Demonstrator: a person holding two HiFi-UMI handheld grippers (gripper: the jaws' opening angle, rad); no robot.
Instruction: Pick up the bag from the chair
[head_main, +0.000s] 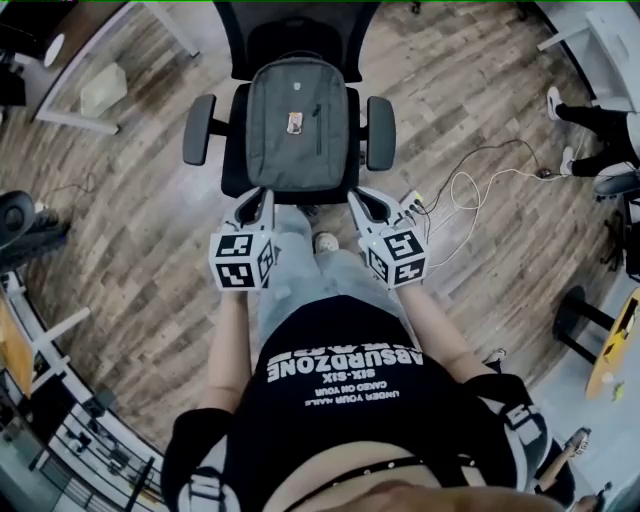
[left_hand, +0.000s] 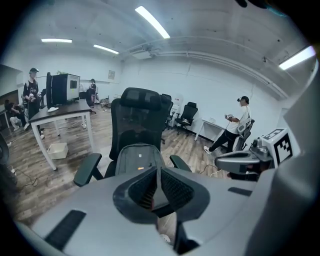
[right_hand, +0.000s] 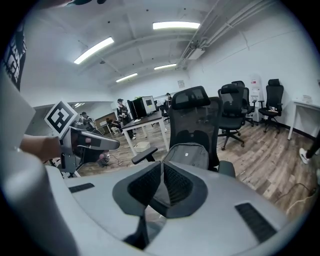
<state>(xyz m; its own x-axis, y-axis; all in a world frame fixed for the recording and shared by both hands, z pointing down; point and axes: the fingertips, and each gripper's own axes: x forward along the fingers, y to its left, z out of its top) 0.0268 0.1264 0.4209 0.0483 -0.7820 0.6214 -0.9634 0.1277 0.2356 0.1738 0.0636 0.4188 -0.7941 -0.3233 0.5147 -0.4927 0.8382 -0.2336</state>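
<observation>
A grey backpack (head_main: 295, 120) stands on the seat of a black office chair (head_main: 199, 130), leaning against its backrest. My left gripper (head_main: 257, 207) hovers just short of the seat's front left corner, and my right gripper (head_main: 363, 207) is at the front right corner. Neither touches the bag. In the left gripper view the backpack (left_hand: 139, 157) rises right behind the left gripper (left_hand: 159, 172), whose pads meet with nothing between them. The right gripper (right_hand: 162, 167) is shut and empty too, with the backpack (right_hand: 188, 154) straight ahead of it.
A power strip and loose white cables (head_main: 468, 186) lie on the wood floor right of the chair. A seated person's legs (head_main: 598, 124) are at the far right. A desk (left_hand: 61, 110) with a box (head_main: 103, 88) under it stands left. More office chairs (right_hand: 234, 111) line the wall.
</observation>
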